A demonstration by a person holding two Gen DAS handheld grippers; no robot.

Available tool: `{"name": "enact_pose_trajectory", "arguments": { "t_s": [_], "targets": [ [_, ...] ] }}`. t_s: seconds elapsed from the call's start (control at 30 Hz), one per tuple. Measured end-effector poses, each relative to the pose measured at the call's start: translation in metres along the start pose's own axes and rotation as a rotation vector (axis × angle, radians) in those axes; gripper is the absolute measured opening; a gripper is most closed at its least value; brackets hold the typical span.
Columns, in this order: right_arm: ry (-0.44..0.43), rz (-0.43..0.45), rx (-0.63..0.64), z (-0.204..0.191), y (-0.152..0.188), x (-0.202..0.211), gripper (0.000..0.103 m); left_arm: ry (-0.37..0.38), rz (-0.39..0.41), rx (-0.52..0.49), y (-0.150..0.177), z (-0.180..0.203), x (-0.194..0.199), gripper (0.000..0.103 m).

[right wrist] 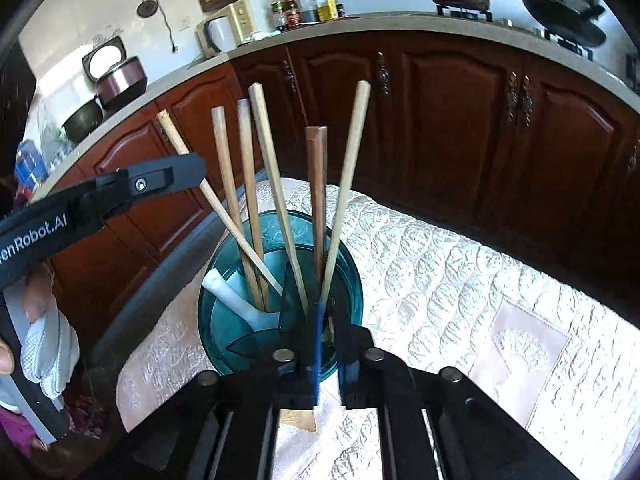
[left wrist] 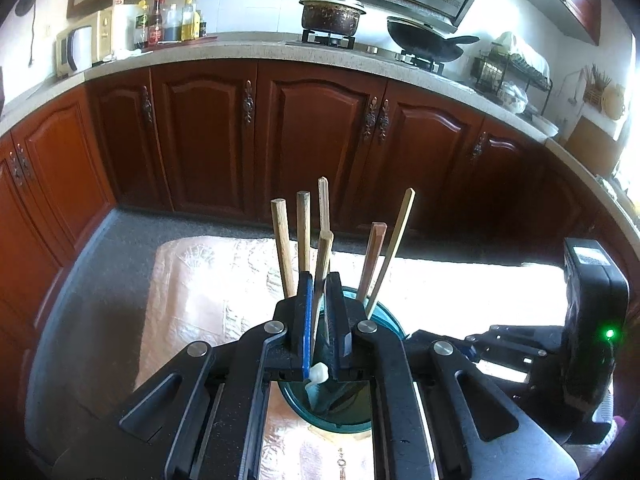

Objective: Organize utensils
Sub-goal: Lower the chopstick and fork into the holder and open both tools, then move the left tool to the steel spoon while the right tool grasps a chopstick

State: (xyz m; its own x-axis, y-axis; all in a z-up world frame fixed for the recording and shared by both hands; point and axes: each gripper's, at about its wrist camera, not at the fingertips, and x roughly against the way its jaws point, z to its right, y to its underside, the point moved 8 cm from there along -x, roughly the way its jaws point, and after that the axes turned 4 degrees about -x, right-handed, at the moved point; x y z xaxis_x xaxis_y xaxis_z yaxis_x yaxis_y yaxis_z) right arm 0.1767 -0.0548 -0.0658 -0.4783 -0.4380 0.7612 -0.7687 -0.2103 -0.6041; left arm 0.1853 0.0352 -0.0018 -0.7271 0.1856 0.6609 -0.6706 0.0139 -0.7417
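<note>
A teal glass holder (right wrist: 248, 328) stands on a cream quilted cloth (right wrist: 440, 280) and holds several wooden chopsticks (right wrist: 250, 184) and a white spoon (right wrist: 232, 298). It also shows in the left wrist view (left wrist: 386, 316). My left gripper (left wrist: 319, 292) is over the holder, shut on one wooden chopstick (left wrist: 323, 256) that stands among the others. My right gripper (right wrist: 326, 320) is at the holder's near rim, its jaws narrowly apart around the foot of a chopstick (right wrist: 346, 184); whether they grip it I cannot tell.
Red-brown cabinet doors (left wrist: 320, 140) run under a grey counter (left wrist: 240, 50) behind the table. The right tool's body (left wrist: 592, 320) sits at the right. The left tool's arm (right wrist: 120, 192) and a gloved hand (right wrist: 48, 344) are at the left.
</note>
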Motion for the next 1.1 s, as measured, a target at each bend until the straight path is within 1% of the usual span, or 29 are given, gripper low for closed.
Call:
{"name": "enact_pose_trajectory", "arguments": {
  "t_s": [0.03,0.07,0.13,0.2,0.3,0.43,0.63,0.73,1.1],
  "targets": [
    [-0.004,0.004,-0.009,0.002,0.001,0.002,0.016,0.002,-0.002,0.001,0.001,0.001,0.001,0.012],
    [-0.006,0.006,-0.015,0.003,0.001,0.005,0.016,0.004,-0.004,0.002,0.002,0.001,0.001,0.017],
    [-0.009,0.01,-0.026,0.005,0.002,0.01,0.017,0.009,-0.008,0.006,0.003,0.002,0.002,0.023],
    [-0.007,0.017,-0.034,0.007,0.004,0.015,0.017,0.013,-0.011,0.008,0.004,0.002,0.003,0.024],
    [-0.018,0.032,-0.056,0.008,0.007,0.025,0.017,0.017,-0.011,0.01,0.006,0.004,0.007,0.027],
    [-0.023,0.052,-0.075,0.011,0.013,0.04,0.017,0.016,-0.003,0.005,0.009,0.007,0.016,0.036],
    [-0.014,0.068,-0.092,0.013,0.019,0.053,0.018,-0.004,0.018,-0.019,0.014,0.015,0.029,0.038],
    [-0.006,0.069,-0.103,0.016,0.025,0.059,0.02,-0.002,0.022,-0.028,0.018,0.02,0.033,0.039],
    [0.018,0.074,-0.12,0.014,0.04,0.074,0.022,-0.001,0.025,-0.041,0.034,0.035,0.048,0.04]
  ]
}}
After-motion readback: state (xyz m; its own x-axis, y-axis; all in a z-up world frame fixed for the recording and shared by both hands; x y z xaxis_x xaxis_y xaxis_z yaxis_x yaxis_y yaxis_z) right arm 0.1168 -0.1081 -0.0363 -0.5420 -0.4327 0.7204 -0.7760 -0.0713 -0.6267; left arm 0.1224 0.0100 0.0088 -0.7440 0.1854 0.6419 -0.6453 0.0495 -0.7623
